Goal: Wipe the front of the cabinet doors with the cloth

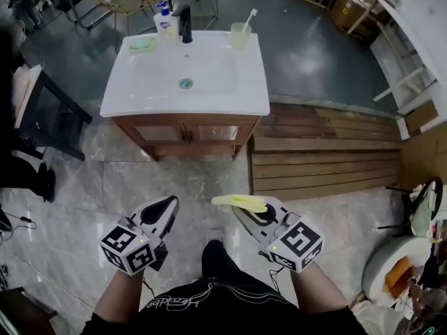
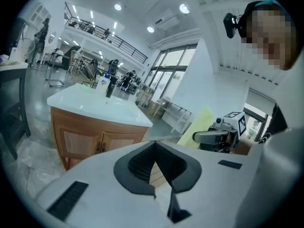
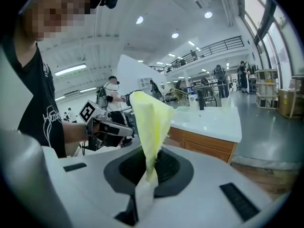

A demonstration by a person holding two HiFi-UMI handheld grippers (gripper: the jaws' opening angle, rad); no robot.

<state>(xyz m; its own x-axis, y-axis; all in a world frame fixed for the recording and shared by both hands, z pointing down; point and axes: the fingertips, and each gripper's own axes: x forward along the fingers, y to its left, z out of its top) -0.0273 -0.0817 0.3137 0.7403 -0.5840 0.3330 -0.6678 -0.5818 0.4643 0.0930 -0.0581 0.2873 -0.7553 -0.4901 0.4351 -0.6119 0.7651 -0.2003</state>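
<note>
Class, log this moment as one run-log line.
right gripper: shut on yellow cloth | left gripper: shut, empty | cabinet doors: not reached

In my head view the countertop (image 1: 253,93) hides most of the cabinet doors (image 1: 183,132); near the top edge, the label on the bottle (image 1: 164,21) is too small for me to read.

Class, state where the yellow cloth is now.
The yellow cloth is pinched in the right claw, low in the head view, right of the left claw and short of the cabinet.

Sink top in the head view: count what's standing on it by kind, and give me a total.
green dish: 1
bottle: 1
faucet: 1
cup: 1
toothbrush: 1
total: 5
</note>
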